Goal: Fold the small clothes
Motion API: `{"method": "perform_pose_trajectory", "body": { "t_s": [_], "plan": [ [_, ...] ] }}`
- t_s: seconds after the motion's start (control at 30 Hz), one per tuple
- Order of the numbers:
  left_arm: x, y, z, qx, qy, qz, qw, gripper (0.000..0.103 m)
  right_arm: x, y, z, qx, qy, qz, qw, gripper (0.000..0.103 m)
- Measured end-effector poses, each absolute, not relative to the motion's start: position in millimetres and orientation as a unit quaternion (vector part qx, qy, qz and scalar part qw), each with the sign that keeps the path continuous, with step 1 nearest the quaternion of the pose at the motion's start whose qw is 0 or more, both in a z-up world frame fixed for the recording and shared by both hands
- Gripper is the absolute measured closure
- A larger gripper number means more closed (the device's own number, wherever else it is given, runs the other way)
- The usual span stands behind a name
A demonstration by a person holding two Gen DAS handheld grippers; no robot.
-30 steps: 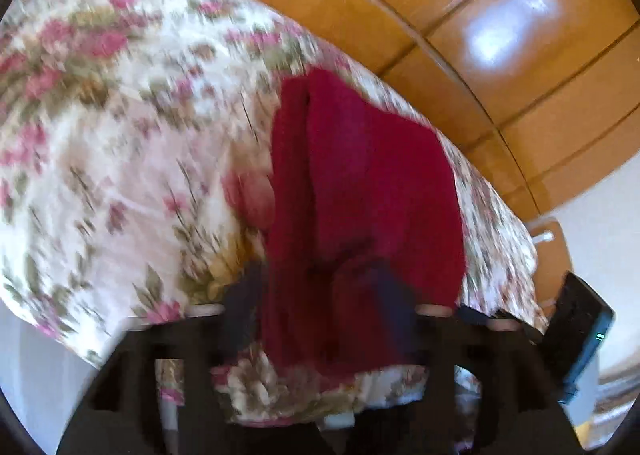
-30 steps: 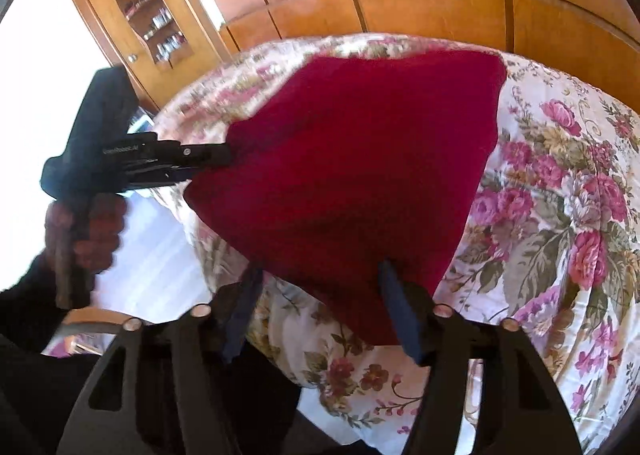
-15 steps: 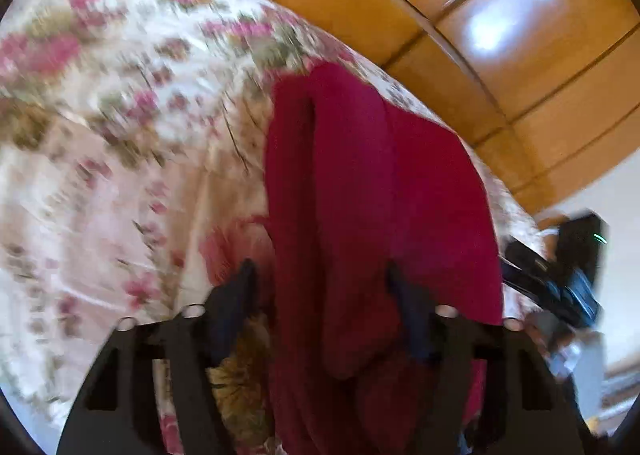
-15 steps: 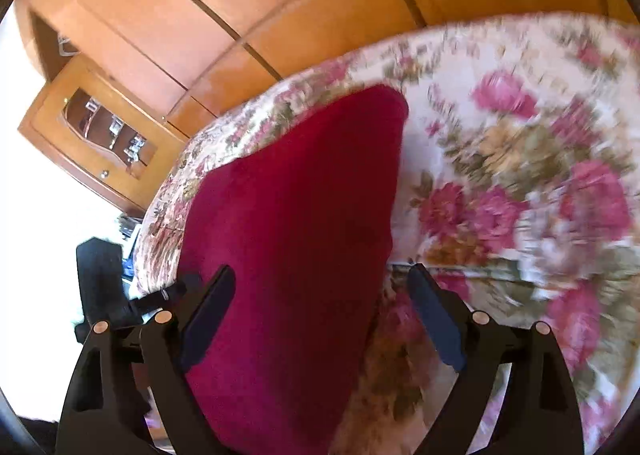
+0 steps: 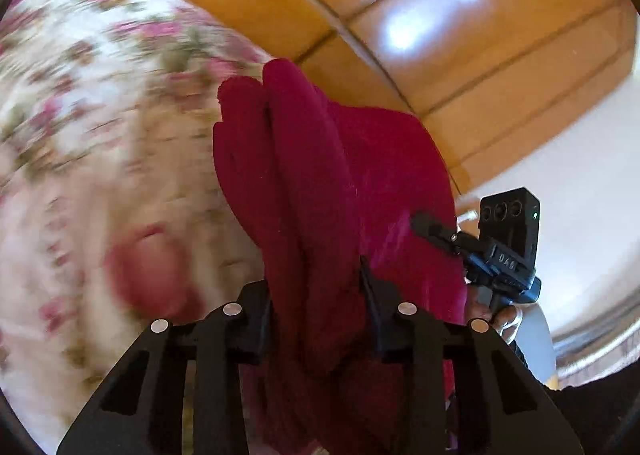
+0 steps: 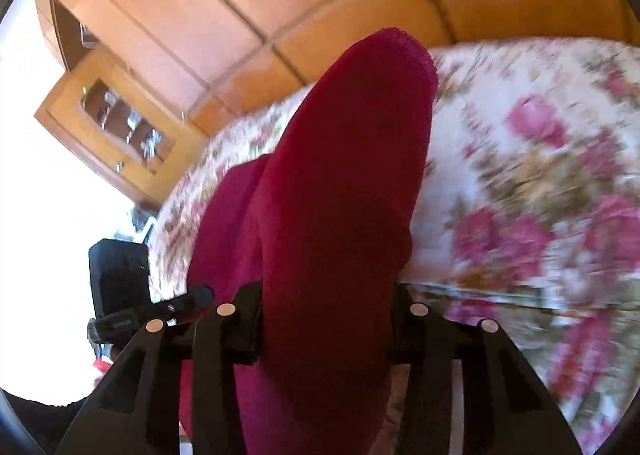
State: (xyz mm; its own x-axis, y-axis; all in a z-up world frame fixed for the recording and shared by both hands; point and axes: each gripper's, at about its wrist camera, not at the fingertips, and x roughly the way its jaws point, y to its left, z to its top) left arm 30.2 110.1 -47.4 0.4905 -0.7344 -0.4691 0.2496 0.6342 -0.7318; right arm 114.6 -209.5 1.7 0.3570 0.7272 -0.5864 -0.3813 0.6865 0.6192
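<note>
My left gripper (image 5: 316, 307) has a thick fold of the dark red garment (image 5: 320, 175) bunched between its jaws, and they are closing in on it; the cloth fills the whole gap and the pads press into it from both sides. From that camera the garment rises ahead of me in two or three rounded ridges, folded over on itself, and spreads away to the right in a flatter sheet. It sits above the floral bedspread (image 5: 80, 135), which is blurred on the left of that view, so I cannot tell how much of the cloth rests on the bed and how much I hold clear of it. My right gripper (image 6: 326, 319) also has the red garment (image 6: 344, 195) between its jaws, which are closing too; the fabric bulges out broad and smooth between the fingers and hides the pads, with both jaws tight against it. In the left wrist view I see my right gripper (image 5: 436, 229) from the side, its tip at the far edge of the cloth, with my right hand (image 5: 506, 321) on its handle below. In the right wrist view my left gripper (image 6: 196, 297) shows at the lower left, its tip against the cloth. Behind the bed stands a wall of orange-brown wooden panels (image 6: 240, 15), and a small glass-fronted cabinet (image 6: 116, 123) is at the left.
</note>
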Motion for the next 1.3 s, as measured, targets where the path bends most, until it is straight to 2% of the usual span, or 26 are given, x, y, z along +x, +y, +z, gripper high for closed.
{"method": "perform_pose_trajectory", "body": {
  "t_s": [0.13, 0.37, 0.47, 0.6, 0.63, 0.67, 0.7, 0.73, 0.77, 0.83, 0.9, 0.97, 1.1, 1.17, 1.23, 1.3],
  "plan": [
    [65, 53, -25, -0.279, 0.401, -0.357, 0.796, 0.068, 113, -280, 21, 0.214, 0.415, 0.298, 0.833, 0.061],
    [146, -109, 8, -0.170, 0.419, -0.423, 0.785, 0.068, 123, -424, 34, 0.256, 0.369, 0.166, 0.878, 0.061],
    [165, -173, 5, -0.114, 0.436, -0.429, 0.783, 0.068, 128, -469, 21, 0.266, 0.372, 0.112, 0.882, 0.061],
    [176, -239, -26, -0.022, 0.468, -0.404, 0.785, 0.068, 140, -506, -21, 0.251, 0.413, 0.035, 0.875, 0.057],
    [179, -249, -37, -0.006, 0.481, -0.391, 0.785, 0.066, 145, -511, -41, 0.242, 0.434, 0.018, 0.867, 0.053],
    [181, -256, -48, 0.007, 0.488, -0.379, 0.786, 0.058, 145, -514, -53, 0.237, 0.445, 0.003, 0.864, 0.048],
    [182, -255, -51, 0.002, 0.487, -0.373, 0.790, 0.045, 142, -519, -65, 0.248, 0.443, -0.005, 0.861, 0.041],
    [185, -252, -53, -0.007, 0.491, -0.363, 0.792, 0.041, 137, -520, -68, 0.258, 0.436, -0.002, 0.862, 0.038],
    [188, -245, -54, -0.026, 0.500, -0.360, 0.787, 0.040, 135, -522, -64, 0.261, 0.434, -0.006, 0.863, 0.029],
    [188, -233, -50, -0.040, 0.501, -0.357, 0.787, 0.040, 131, -520, -51, 0.236, 0.428, -0.027, 0.872, 0.020],
    [180, -221, -35, -0.029, 0.482, -0.345, 0.805, 0.040, 126, -513, -32, 0.196, 0.416, -0.051, 0.887, 0.020],
    [169, -218, -16, -0.021, 0.451, -0.333, 0.828, 0.040, 110, -497, -5, 0.157, 0.388, -0.071, 0.905, 0.026],
    [141, -219, -2, 0.021, 0.409, -0.300, 0.862, 0.040, 87, -465, 23, 0.141, 0.363, -0.032, 0.920, 0.033],
    [137, -225, -15, 0.053, 0.414, -0.271, 0.867, 0.039, 86, -443, 10, 0.120, 0.382, -0.026, 0.916, 0.037],
    [143, -228, -26, 0.059, 0.425, -0.250, 0.868, 0.039, 88, -417, -23, 0.081, 0.428, -0.045, 0.899, 0.037],
    [145, -229, -27, 0.053, 0.422, -0.248, 0.870, 0.038, 85, -399, -41, 0.019, 0.412, -0.081, 0.907, 0.037]
  ]
}}
